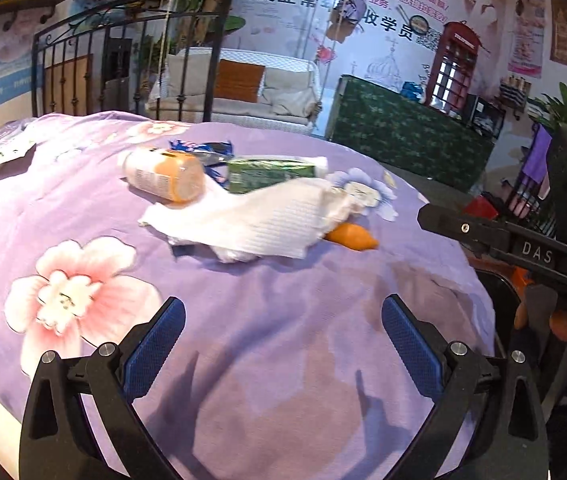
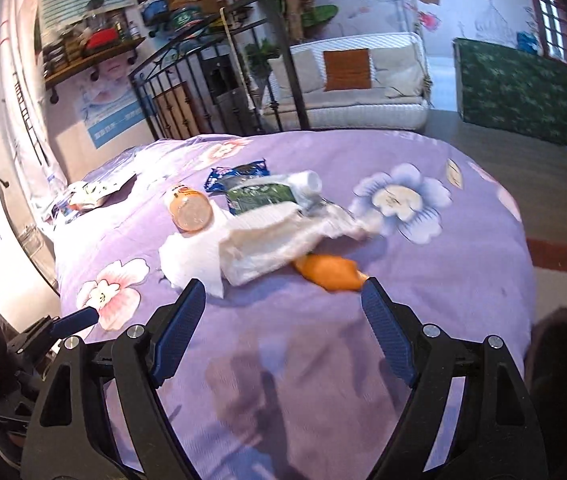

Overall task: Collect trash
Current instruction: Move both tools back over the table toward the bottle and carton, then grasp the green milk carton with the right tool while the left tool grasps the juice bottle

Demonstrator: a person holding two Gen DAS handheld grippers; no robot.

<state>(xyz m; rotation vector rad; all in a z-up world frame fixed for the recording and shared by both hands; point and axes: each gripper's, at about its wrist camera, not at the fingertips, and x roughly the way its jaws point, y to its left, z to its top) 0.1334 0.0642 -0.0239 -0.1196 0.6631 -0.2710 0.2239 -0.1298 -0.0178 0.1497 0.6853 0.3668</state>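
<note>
Purple flowered bedspread [image 2: 363, 360] carries the litter: a crumpled white paper towel [image 2: 259, 240] lying over an orange peel [image 2: 329, 274], beside an orange-capped plastic bottle [image 2: 189, 210]. Both grippers, left [image 1: 283, 320] and right [image 2: 283, 300], hover with jaws apart, empty. Best to pinch the towel's bunched middle.

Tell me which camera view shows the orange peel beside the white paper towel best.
The right wrist view: the orange peel lies near and large, just beyond the open right tool. The left wrist view shows it smaller, partly under the white paper towel.
</note>
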